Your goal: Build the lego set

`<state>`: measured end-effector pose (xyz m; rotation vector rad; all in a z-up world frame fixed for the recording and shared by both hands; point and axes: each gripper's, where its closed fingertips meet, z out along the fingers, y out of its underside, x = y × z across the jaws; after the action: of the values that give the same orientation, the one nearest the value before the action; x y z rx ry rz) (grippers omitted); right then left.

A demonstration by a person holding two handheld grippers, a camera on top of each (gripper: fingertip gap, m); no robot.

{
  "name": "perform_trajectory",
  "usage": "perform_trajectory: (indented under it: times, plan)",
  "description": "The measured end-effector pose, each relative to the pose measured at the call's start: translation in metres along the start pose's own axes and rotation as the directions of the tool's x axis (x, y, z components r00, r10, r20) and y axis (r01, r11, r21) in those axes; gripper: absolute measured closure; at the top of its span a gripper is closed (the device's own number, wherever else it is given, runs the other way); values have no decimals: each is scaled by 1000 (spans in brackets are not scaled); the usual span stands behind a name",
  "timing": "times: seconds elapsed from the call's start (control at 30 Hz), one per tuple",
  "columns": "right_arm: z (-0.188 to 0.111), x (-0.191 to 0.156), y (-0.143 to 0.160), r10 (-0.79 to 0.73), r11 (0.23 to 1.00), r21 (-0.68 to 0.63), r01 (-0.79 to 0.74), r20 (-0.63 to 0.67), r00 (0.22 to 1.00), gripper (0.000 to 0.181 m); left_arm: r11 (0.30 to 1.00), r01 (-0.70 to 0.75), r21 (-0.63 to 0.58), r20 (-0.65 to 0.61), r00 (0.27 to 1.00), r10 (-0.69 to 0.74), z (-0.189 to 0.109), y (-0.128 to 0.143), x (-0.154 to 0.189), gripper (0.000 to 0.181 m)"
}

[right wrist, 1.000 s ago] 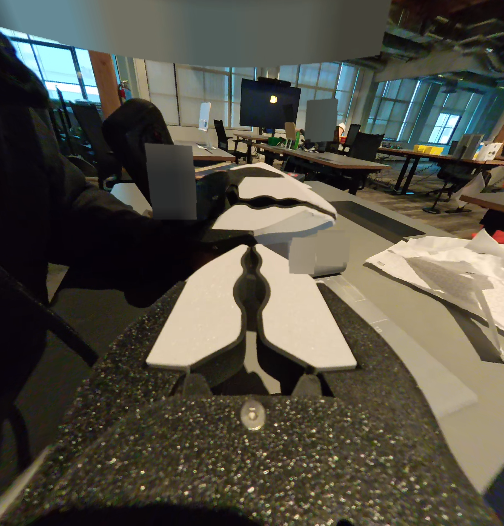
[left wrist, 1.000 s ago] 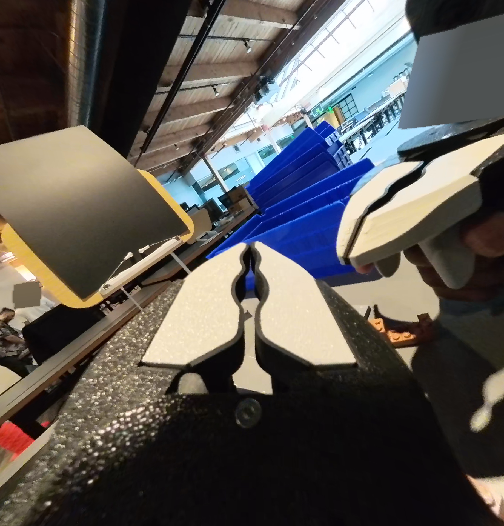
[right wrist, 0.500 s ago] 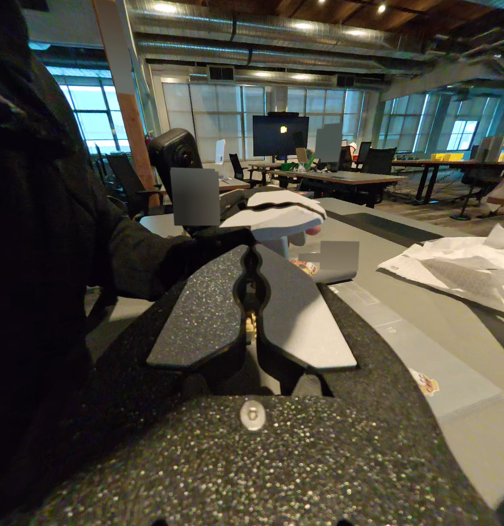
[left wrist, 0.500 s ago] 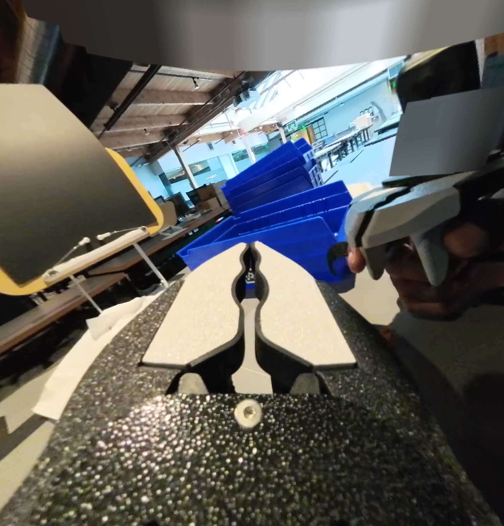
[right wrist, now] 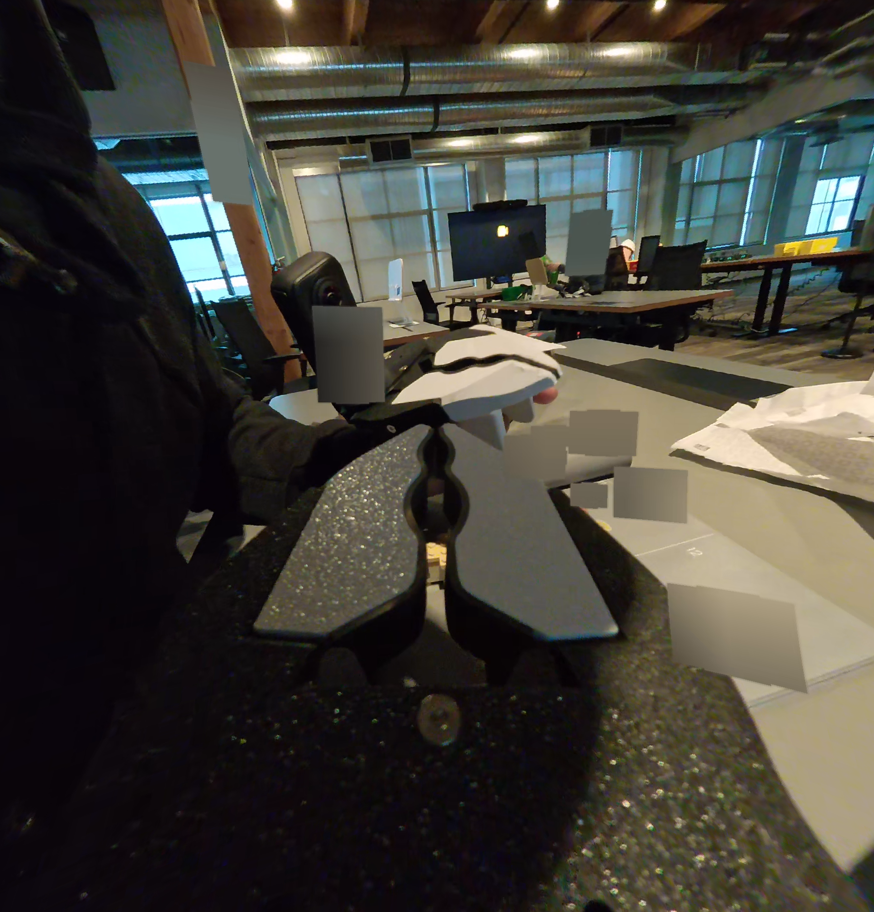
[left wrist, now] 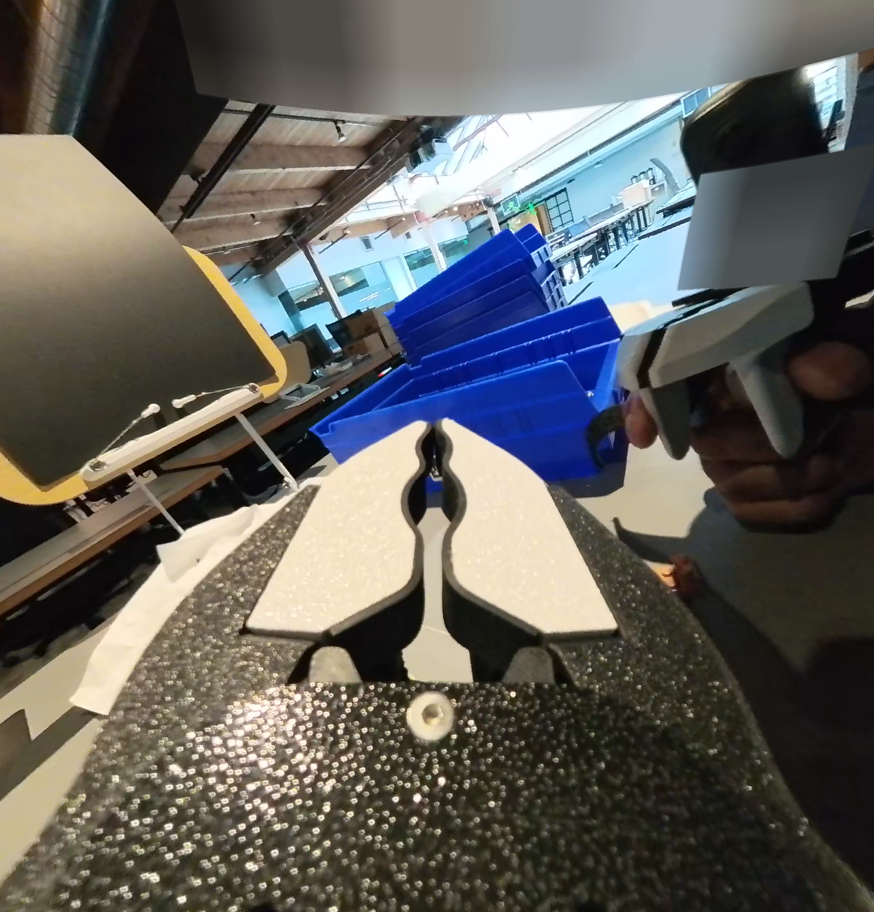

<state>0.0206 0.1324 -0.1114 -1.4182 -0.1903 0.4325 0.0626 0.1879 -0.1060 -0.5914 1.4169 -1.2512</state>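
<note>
While both grippers hang above the grey table, here is the layout.
Table (right wrist: 820, 552): grey, stretching far right, crumpled white paper (right wrist: 790, 444) on its far right side.
Bins (left wrist: 499, 395): blue, stacked in a row, far centre in the left wrist view.
Left gripper (left wrist: 434, 428): jaws closed, tips meeting, nothing between them.
Right gripper (right wrist: 437, 434): jaws pressed together, empty at the tips.
Lego pieces: a tan one (right wrist: 436, 555) glimpsed on the table beneath the right fingers; brown ones (left wrist: 679, 575) near right, below the other gripper.
</note>
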Motion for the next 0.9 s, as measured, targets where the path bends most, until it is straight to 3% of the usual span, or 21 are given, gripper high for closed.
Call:
perform_trajectory:
  times: [0.17,0.27,0.4,0.43,0.5,0.6,0.67,0.8,0.9]
  plan:
    - [-3,0,-8,23,999,25,-23,5,1000,181,1000,0,-4,-1,1000,0,0,1,1,181]
    - [-21,11,-47,-96,993,66,95,4,995,181,1000,0,-3,-2,1000,0,1,1,1,181]
    - [-79,115,-126,-362,922,-229,312,-226,904,181,1000,-9,-7,9,1000,9,2,1,1,181]
    - [-91,147,-140,-443,867,-362,343,-243,863,180,1000,-27,-4,5,1000,27,2,-1,3,181]
    - [-105,216,-140,-611,663,-631,404,-143,779,177,998,-69,2,0,998,69,1,-5,7,181]
    - [-135,313,-82,-660,242,-888,392,145,737,167,994,-109,10,-18,994,109,1,-9,14,181]
    - [-148,348,-49,-621,64,-912,405,282,731,166,990,-139,8,-27,990,139,1,-9,19,181]
    - [-155,379,-18,-585,-84,-905,417,384,715,165,981,-193,14,-21,981,193,1,-12,21,181]
    - [-158,392,-7,-579,-136,-901,413,410,704,166,982,-187,13,-14,982,188,1,-12,18,181]
